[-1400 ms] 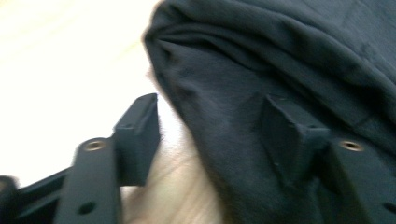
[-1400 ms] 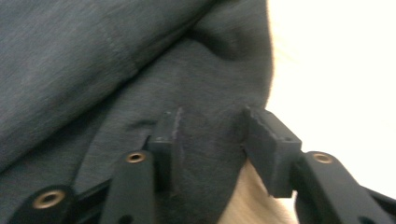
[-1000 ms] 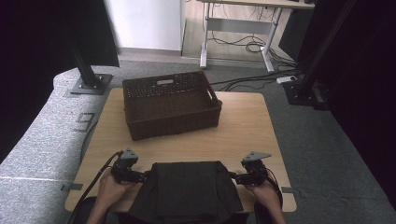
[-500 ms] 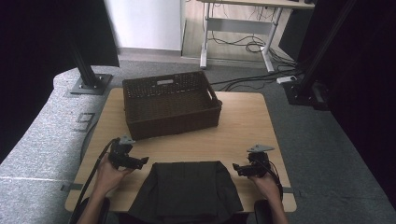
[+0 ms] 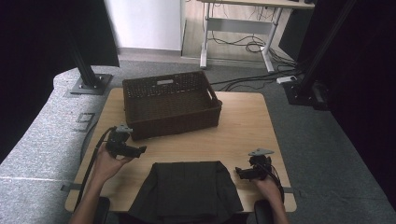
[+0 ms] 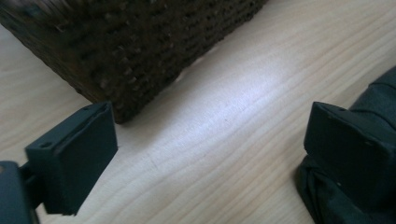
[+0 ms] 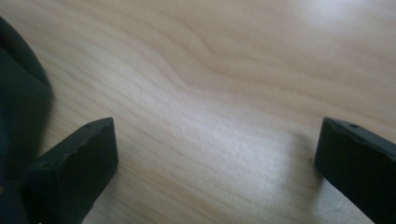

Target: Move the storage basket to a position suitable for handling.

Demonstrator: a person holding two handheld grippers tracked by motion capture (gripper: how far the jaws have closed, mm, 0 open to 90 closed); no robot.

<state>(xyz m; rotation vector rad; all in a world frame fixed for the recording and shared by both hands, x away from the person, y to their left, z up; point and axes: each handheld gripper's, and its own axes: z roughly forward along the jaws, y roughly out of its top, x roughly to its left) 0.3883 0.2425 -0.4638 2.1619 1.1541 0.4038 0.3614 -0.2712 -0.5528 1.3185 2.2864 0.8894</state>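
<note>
The folded dark cloth [image 5: 186,189] lies flat at the near edge of the table [image 5: 243,126], centred between the two grippers. Both grippers have just been opening; nothing sits between either pair of jaws. The left gripper [image 5: 140,150] hangs spread wide, left of the cloth and just near the basket [image 5: 170,105]. The right gripper [image 5: 239,171] rests spread wide over bare wood just right of the cloth. Step in hand, as judged: release after a fold. The next move likely calls for a fresh grip on the cloth edges. The long axis of the cloth runs near to far; its narrower end points toward the basket.
</note>
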